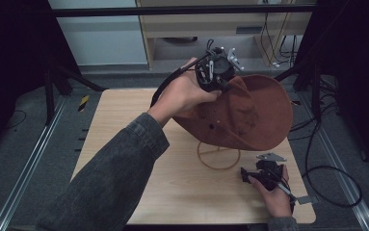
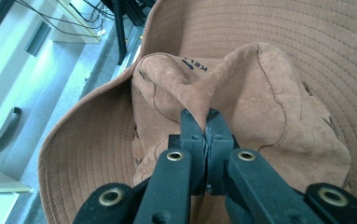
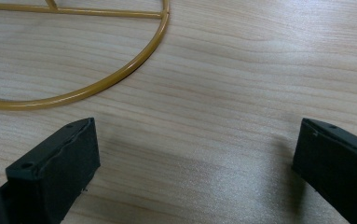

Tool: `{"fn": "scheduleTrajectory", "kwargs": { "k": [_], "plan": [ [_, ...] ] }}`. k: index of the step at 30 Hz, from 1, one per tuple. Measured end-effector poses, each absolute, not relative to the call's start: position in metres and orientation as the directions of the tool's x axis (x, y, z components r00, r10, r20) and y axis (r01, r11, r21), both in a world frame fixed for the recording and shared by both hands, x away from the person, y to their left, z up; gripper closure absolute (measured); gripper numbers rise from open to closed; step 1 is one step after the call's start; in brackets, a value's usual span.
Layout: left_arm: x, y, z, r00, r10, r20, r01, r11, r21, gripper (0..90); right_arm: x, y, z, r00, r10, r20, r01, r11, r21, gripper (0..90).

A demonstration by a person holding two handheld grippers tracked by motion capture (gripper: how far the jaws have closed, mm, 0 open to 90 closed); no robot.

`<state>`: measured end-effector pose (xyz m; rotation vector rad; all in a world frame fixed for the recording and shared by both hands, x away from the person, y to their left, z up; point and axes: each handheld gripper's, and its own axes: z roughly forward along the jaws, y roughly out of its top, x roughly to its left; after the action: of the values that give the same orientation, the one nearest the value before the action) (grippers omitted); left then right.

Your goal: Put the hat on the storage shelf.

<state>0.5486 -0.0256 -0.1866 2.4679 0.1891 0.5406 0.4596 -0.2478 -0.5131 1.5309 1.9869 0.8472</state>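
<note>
One brown suede hat (image 1: pixel 249 113) pinched at its crown by the left gripper (image 2: pixel 206 122); right gripper (image 3: pixel 195 163) spread wide beside one gold wire stand (image 1: pixel 218 156).

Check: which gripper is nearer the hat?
Left. The left gripper is shut on a fold of the hat, touching it. The right gripper rests open on the table, apart from the hat, beside the stand's ring.

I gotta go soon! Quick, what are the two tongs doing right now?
Left tongs: closed, pinching the crown of the brown hat.
Right tongs: open, holding nothing, over the wooden table.
</note>
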Motion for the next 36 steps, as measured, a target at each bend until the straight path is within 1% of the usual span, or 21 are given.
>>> {"fn": "scheduleTrajectory", "kwargs": {
  "k": [23, 36],
  "plan": [
    [0.554, -0.038, -0.209, 0.918, 0.241, 0.316, 0.022, -0.824, 0.566, 88.2, 0.46, -0.248, -0.513, -0.257, 0.966, -0.016, 0.66, 0.188, 0.728, 0.5],
    [0.555, -0.038, -0.213, 0.918, 0.241, 0.315, 0.025, -0.827, 0.561, 87.0, 0.46, -0.248, -0.513, -0.258, 0.966, -0.016, 0.66, 0.188, 0.728, 0.5]
  ]
}}
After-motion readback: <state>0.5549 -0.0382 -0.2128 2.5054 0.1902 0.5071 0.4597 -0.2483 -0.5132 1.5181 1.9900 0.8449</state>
